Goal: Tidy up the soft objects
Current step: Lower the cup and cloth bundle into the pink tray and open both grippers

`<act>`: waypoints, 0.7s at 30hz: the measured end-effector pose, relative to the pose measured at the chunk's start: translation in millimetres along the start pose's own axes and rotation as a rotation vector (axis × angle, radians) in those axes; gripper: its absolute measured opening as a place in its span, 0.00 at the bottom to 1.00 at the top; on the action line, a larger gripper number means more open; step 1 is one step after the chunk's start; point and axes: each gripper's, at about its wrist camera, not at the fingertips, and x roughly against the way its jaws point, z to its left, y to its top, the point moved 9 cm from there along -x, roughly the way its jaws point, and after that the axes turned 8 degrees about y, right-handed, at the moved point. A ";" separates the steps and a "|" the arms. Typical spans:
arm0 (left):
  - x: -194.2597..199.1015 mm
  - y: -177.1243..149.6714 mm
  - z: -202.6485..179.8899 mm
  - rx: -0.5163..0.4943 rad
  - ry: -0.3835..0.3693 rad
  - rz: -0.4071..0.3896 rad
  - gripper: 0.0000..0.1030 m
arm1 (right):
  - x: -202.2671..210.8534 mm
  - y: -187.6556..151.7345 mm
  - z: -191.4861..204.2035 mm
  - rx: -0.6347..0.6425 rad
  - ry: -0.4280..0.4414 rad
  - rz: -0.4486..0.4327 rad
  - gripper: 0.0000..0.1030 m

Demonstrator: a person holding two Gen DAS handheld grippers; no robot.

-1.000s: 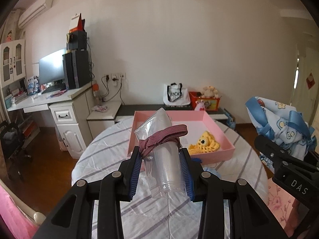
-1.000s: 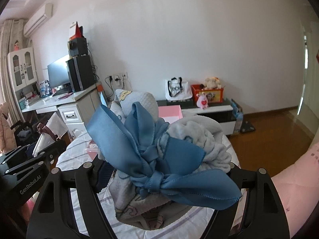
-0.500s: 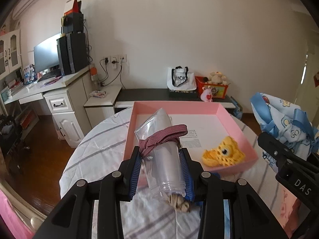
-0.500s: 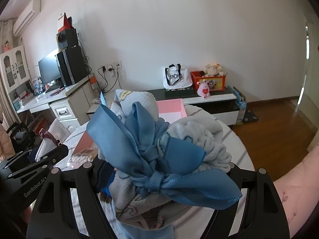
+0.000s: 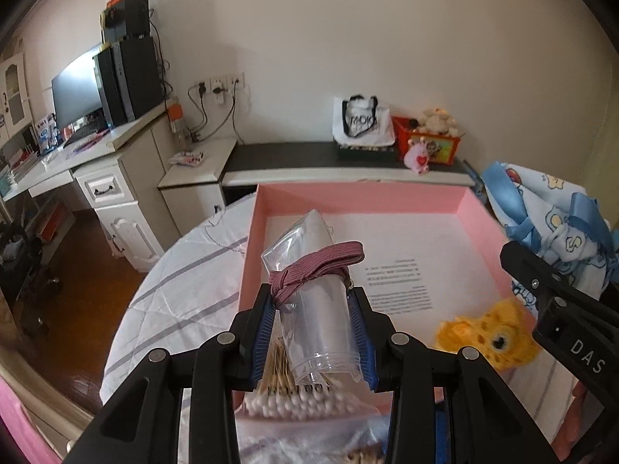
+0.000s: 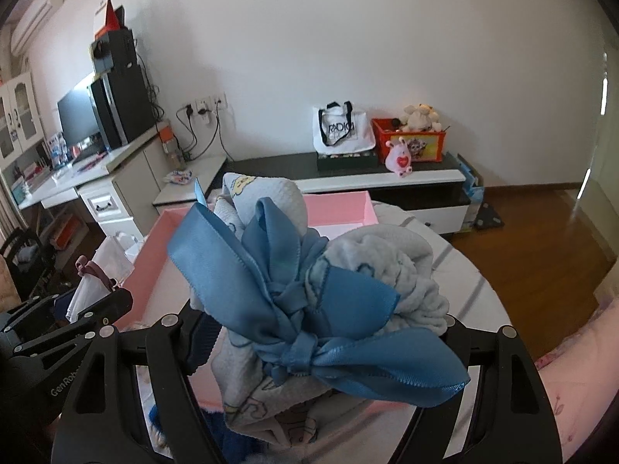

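Fingers of the left gripper (image 5: 315, 332) are closed on a stack of clear plastic cups (image 5: 317, 321) wrapped in a clear bag and tied with a maroon band (image 5: 315, 268); the blue pads press the stack on both sides, its base pointing back toward the camera and the bag's top tilting forward over the near-left corner of the pink tray (image 5: 359, 198). Just below the fingers lies a packet of cotton swabs (image 5: 294, 394) on the surface (image 5: 182, 290), a round top under a white cloth with grey stripes.

Right gripper (image 6: 321, 348) fingers stand wide apart, holding a rolled light-blue baby blanket (image 6: 383, 270) tied with a blue satin ribbon (image 6: 294, 294); the bundle fills the gap between them and bulges above it. From the left wrist view this bundle hangs at the tray's right edge.

Inside the tray, near its right front corner, sits a yellow crocheted toy (image 5: 489, 334) on the printed white floor, apart from the cups.

Beyond the surface: a low black-topped cabinet (image 5: 309, 152) carrying a white tote bag (image 5: 361, 123) and a red box of plush toys (image 5: 429, 141); a desk with a monitor (image 5: 75, 89) at far left.
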 end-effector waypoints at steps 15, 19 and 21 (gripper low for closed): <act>-74.3 44.3 2.3 0.064 0.012 0.029 0.97 | -20.9 -3.8 -17.5 -0.052 -0.011 0.034 1.00; -77.2 40.5 5.9 0.071 0.037 0.024 0.97 | -16.6 -2.8 -20.7 -0.044 -0.045 0.029 1.00; -80.0 40.7 2.4 0.068 0.032 0.021 0.98 | -16.1 -3.1 -21.7 -0.043 -0.059 0.032 1.00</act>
